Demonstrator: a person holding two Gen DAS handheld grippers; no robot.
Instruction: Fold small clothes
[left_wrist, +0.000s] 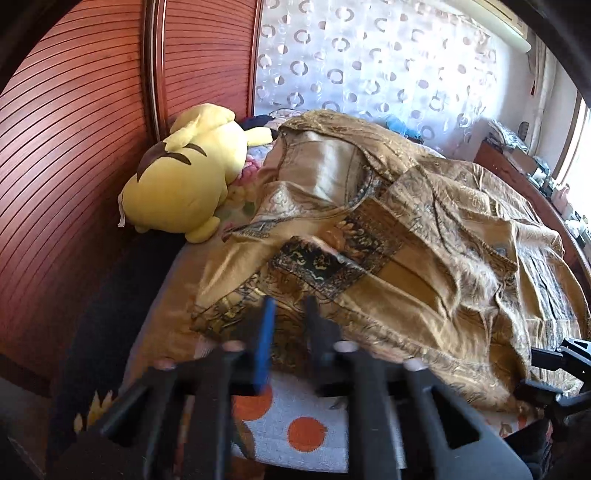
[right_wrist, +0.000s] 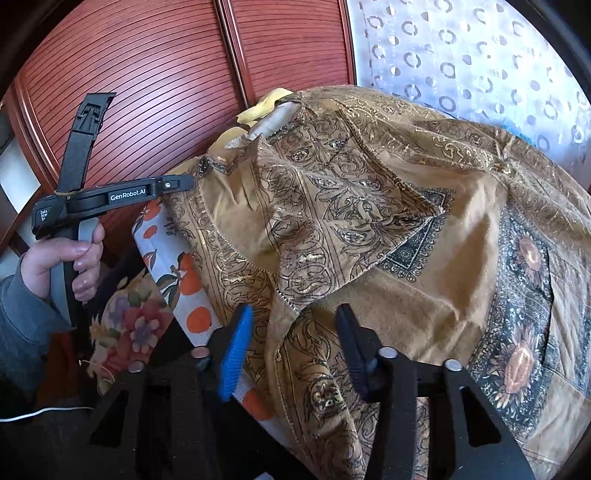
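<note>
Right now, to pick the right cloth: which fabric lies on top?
The golden paisley garment; it drapes over the orange-print sheet, and the floral fabric sits beside that sheet.
</note>
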